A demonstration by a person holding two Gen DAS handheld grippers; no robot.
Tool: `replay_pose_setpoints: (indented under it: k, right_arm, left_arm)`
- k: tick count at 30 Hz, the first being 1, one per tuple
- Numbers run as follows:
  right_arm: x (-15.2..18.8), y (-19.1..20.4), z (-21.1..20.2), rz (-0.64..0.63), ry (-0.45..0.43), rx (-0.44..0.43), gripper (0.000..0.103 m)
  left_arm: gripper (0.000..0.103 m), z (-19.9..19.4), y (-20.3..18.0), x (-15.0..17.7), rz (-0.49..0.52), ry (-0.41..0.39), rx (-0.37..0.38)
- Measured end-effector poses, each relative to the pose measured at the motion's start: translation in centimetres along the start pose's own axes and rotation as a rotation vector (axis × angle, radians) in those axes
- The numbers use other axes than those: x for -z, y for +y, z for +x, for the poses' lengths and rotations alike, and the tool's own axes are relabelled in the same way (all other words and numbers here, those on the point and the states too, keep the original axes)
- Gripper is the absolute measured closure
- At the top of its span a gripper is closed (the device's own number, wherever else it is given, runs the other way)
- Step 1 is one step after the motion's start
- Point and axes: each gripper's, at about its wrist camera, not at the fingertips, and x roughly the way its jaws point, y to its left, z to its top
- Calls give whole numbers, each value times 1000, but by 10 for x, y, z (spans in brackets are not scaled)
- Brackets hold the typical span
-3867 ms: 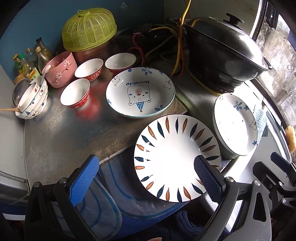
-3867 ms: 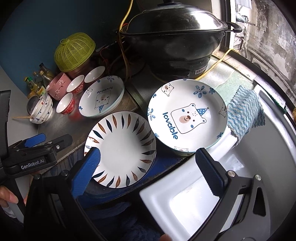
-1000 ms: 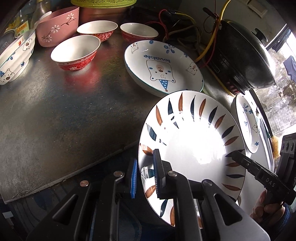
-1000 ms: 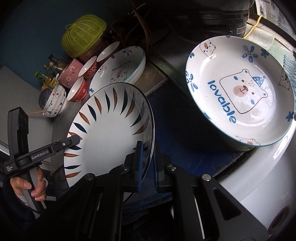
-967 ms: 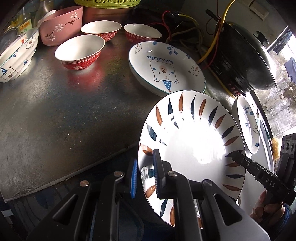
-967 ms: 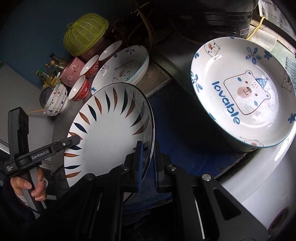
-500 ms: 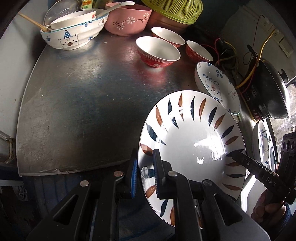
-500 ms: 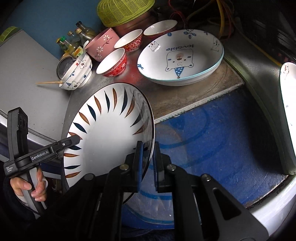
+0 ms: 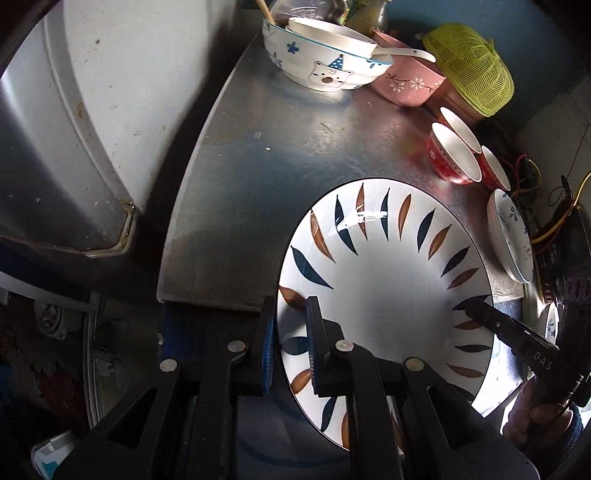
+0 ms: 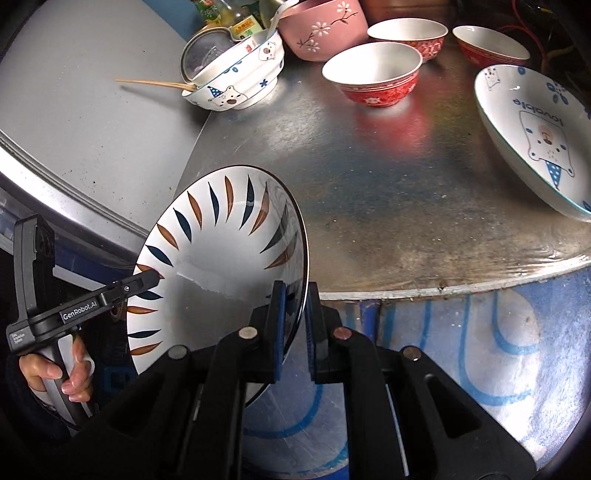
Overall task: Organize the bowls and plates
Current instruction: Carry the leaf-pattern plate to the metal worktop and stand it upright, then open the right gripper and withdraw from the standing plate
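A white plate with blue and brown leaf marks (image 9: pixel 384 280) (image 10: pixel 218 266) hangs in the air over the near edge of the metal counter (image 9: pixel 277 155) (image 10: pixel 369 184). My left gripper (image 9: pixel 290 332) is shut on its left rim. My right gripper (image 10: pixel 295 306) is shut on the opposite rim; its finger also shows in the left wrist view (image 9: pixel 509 332). A bear plate (image 10: pixel 535 136) (image 9: pixel 511 236) lies at the counter's right. Three red bowls (image 10: pixel 373 72) (image 9: pixel 456 155), a pink bowl (image 10: pixel 321 26) (image 9: pixel 406 83) and stacked bear bowls (image 10: pixel 236 77) (image 9: pixel 321 62) stand at the back.
A yellow-green mesh cover (image 9: pixel 469 70) sits behind the bowls, with bottles (image 10: pixel 225 18) and chopsticks (image 10: pixel 155 84) near the bear bowls. A grey appliance top (image 10: pixel 85 122) (image 9: pixel 74 129) adjoins the counter's left. Cables (image 9: pixel 554 206) lie at the right. A blue surface (image 10: pixel 480 350) lies below the counter edge.
Both grippers have carried the leaf plate leftward along the counter while rolling. The bowls at the back left now sit closer, and the black pot and second bear plate have slid out of view.
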Motion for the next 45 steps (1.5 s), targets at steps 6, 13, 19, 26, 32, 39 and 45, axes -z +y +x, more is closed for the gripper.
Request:
replay_pose_setpoints:
  k: [6, 13, 19, 26, 32, 39, 45]
  right_arm:
    - [-19, 37, 38, -93, 61, -38, 92]
    - [-39, 71, 73, -187, 116, -64, 92]
    - [-60, 91, 101, -236, 140, -65, 92]
    - [-77, 105, 122, -268, 134, -54, 91]
    - [-78, 104, 125, -239, 141, -47, 89]
    - [-60, 101, 84, -222, 87, -54, 10]
    - [-54, 92, 58, -206, 76, -22, 0]
  left_arm:
    - [89, -7, 40, 6, -103, -18, -46]
    - [89, -12, 68, 2, -184, -47, -95]
    - [89, -6, 81, -4, -224, -63, -124]
    - [87, 1, 87, -5, -223, -61, -155]
    - [38, 0, 74, -5, -183, -71, -192]
    - [5, -22, 66, 1, -213, -135, -217]
    - [2, -28, 39, 0, -152, -129, -233]
